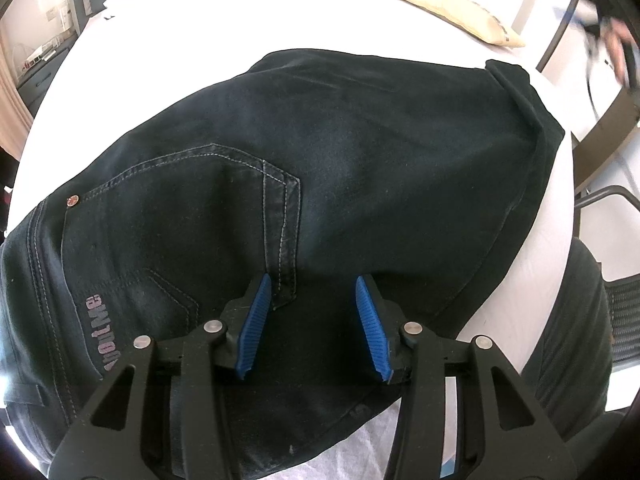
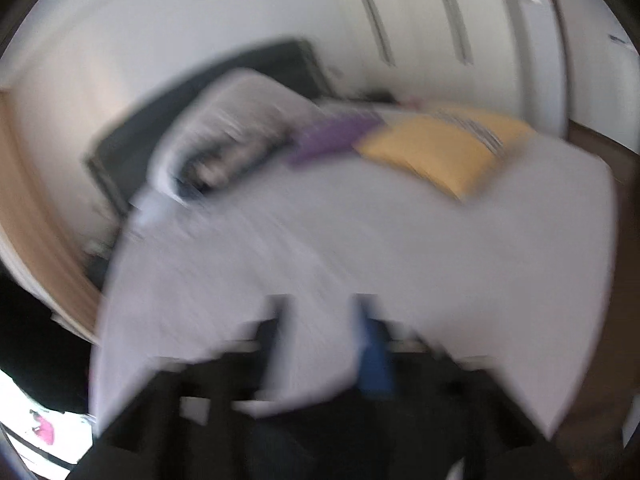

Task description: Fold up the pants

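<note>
The left gripper (image 1: 314,324) hangs half open just above the pants (image 1: 320,152), its blue pads clear of the cloth and clasping nothing. The right gripper (image 2: 324,340) is blurred, jaws apart over bare white bedsheet (image 2: 400,240), empty. The dark denim lies folded on the bed, back pocket (image 1: 180,208) up, cuff end toward the yellow pillow (image 1: 460,16). It looks heavy, limp and not slippery; I'd pinch the thick waistband or the doubled hem edge.

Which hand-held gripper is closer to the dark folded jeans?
Left. The left hand-held gripper hovers right over the dark folded jeans, jaws apart. The right hand-held gripper is over bare white bed sheet.
</note>
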Tool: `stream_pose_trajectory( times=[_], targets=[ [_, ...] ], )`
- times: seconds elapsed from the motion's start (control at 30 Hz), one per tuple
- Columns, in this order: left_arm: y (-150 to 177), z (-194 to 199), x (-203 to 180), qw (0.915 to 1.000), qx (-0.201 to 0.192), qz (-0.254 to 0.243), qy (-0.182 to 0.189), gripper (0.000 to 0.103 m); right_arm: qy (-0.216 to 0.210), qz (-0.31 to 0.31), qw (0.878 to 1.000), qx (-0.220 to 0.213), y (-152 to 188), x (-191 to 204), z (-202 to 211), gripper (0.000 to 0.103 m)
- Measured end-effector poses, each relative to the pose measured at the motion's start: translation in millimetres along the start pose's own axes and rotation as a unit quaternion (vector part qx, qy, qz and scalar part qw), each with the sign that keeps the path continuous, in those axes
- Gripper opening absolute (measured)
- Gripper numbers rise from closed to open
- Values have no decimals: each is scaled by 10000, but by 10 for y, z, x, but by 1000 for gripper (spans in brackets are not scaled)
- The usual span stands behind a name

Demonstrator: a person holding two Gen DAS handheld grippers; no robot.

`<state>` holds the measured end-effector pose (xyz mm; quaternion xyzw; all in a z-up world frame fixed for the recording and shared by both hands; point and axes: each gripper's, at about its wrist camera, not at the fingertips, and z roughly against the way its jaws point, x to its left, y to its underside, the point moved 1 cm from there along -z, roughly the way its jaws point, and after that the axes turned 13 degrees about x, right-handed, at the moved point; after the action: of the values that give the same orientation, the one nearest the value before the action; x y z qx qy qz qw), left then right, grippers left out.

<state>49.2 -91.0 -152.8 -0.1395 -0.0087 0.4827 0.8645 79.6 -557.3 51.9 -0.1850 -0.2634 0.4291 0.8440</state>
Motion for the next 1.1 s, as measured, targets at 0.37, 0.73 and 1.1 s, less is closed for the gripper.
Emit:
stream_pose_trajectory(
  times=[0.37,0.73,1.1],
  targets=[
    [40,19,54,9999,-77,38,118,50,1144,113,9833,1410,301,-86,-1276,77],
    [86,48,94,9998,-139,1,174,52,865,-370,9775,1888,464,-577,-1539,7],
    [37,19,-47,9999,-118,-45,34,53,-564,-2699,9605,378,1135,-1710,-647,8]
  ],
)
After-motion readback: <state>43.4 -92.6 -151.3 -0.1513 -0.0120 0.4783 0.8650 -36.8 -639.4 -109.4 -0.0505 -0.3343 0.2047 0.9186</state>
